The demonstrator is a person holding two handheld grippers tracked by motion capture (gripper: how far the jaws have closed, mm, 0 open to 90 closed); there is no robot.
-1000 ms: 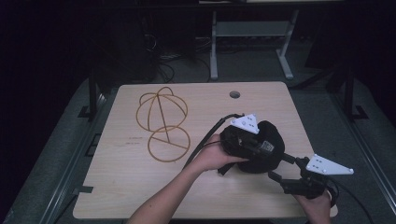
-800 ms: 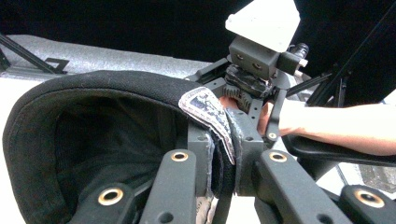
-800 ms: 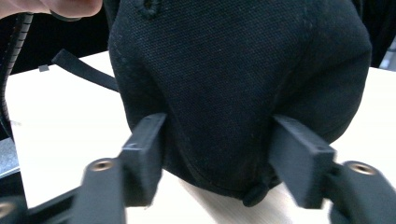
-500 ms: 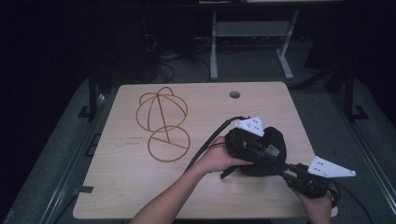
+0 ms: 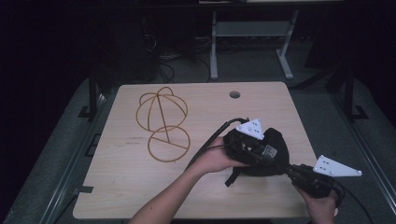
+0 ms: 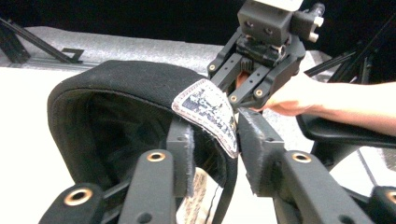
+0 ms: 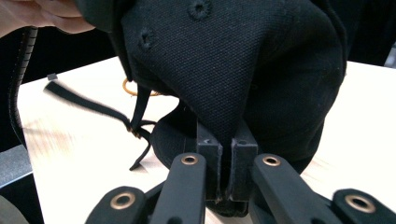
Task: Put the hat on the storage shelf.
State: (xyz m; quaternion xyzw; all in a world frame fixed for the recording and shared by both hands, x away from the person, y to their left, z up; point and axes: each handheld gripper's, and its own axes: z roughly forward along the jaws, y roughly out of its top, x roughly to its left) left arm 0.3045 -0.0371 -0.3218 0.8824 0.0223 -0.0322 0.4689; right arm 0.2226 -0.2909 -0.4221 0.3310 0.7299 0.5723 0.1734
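Black fabric cap (image 5: 275,154), label inside, lifted off table, loose strap dangling

Cap (image 5: 275,149) sits right of centre on the table (image 5: 116,186), between the left gripper (image 5: 250,147) behind-left and right gripper (image 5: 299,175) front-right; wire frame (image 5: 161,123) lies well left.

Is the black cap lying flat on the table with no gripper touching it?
No, in the right gripper view the right gripper pinches a fold of the black cap, holding it up above the table.
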